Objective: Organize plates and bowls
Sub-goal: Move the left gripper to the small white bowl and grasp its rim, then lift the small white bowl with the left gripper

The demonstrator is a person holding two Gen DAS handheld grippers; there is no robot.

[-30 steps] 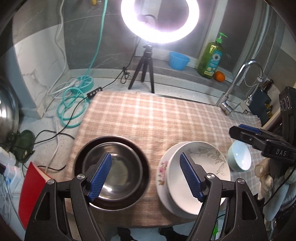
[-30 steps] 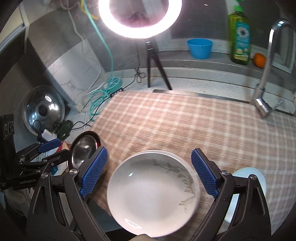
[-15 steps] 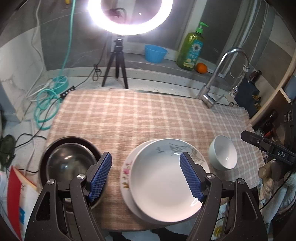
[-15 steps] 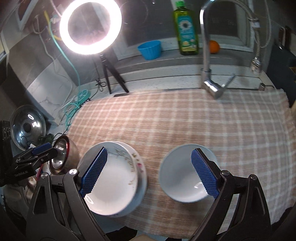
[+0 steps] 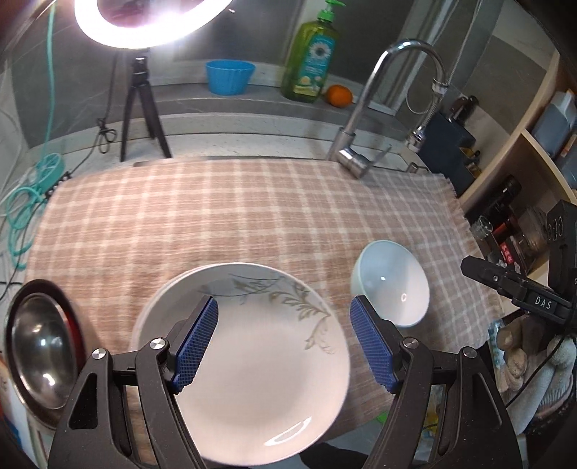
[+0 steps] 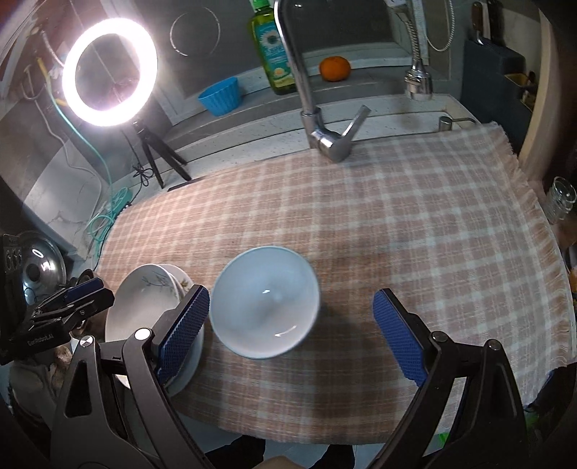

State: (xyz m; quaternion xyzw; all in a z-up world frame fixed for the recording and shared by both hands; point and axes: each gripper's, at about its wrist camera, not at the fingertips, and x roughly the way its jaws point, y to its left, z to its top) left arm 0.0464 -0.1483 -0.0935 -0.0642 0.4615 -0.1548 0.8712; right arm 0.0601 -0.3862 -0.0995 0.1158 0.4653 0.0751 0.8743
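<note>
A white plate with a grey leaf pattern [image 5: 252, 360] lies stacked on a second plate [image 5: 151, 306] at the near edge of the checked cloth [image 5: 216, 209]. My left gripper [image 5: 283, 308] hovers open above this stack and grips nothing. To the right sits an empty white bowl [image 5: 389, 285]. A steel bowl [image 5: 36, 350] rests in a dark pan at the far left. In the right wrist view my right gripper [image 6: 292, 299] stands open over the white bowl [image 6: 265, 303], which is nearer its left finger. The plates [image 6: 144, 306] and the left gripper [image 6: 90, 294] lie to the left.
A ring light on a tripod [image 5: 144, 21], a blue cup [image 5: 229, 75], a green soap bottle [image 5: 310, 54] and an orange [image 5: 339, 95] stand at the back. A faucet [image 5: 360, 108] reaches over the cloth's far edge. Shelves with jars [image 5: 505, 223] are on the right, cables [image 5: 21, 209] on the left.
Both grippers have swung to the right, still open. The left went from over the steel bowl to over the plates. The right went from the plates to the white bowl.
</note>
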